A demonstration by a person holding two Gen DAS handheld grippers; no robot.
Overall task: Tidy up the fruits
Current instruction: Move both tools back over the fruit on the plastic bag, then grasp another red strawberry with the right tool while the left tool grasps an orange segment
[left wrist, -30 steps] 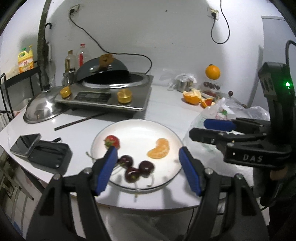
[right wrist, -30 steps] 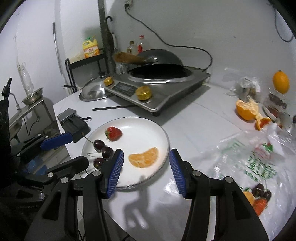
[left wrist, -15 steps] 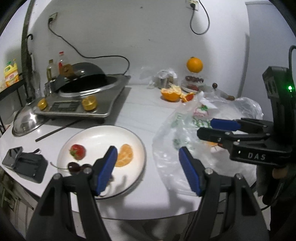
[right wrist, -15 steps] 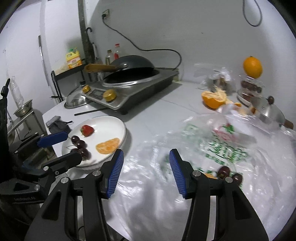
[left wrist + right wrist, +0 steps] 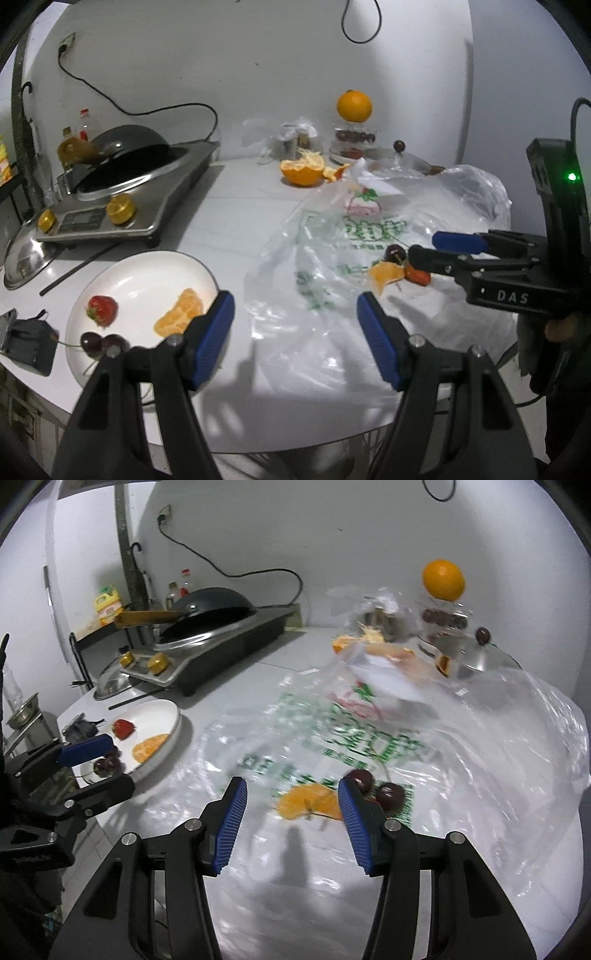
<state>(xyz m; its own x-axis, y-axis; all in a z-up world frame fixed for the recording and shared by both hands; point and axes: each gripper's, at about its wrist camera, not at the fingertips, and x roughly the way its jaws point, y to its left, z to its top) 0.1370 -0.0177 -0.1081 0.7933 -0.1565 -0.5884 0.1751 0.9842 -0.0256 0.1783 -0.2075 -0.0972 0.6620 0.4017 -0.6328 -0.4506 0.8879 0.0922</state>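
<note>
A white plate [image 5: 147, 269] at the left holds a strawberry [image 5: 102, 309], an orange segment [image 5: 180, 317] and dark cherries [image 5: 99, 343]; it also shows in the right wrist view [image 5: 162, 710]. On a clear plastic bag [image 5: 351, 236] lie another orange segment [image 5: 309, 802], cherries [image 5: 389, 795] and a strawberry [image 5: 417, 276]. My left gripper [image 5: 295, 328] is open and empty over the bag's near edge. My right gripper [image 5: 291, 812] is open and empty, just in front of the orange segment on the bag.
An induction cooker [image 5: 122, 206] with a black wok stands at the back left, a steel lid [image 5: 22, 254] beside it. A halved orange [image 5: 301, 171], a whole orange [image 5: 354, 105] on a jar and a lidded pot [image 5: 465, 659] stand at the back. A phone and pouch [image 5: 26, 341] lie by the plate.
Both grippers have swung right, from over the plate to over the plastic bag. The fruit on the bag has come into view. Both stay open and empty.
</note>
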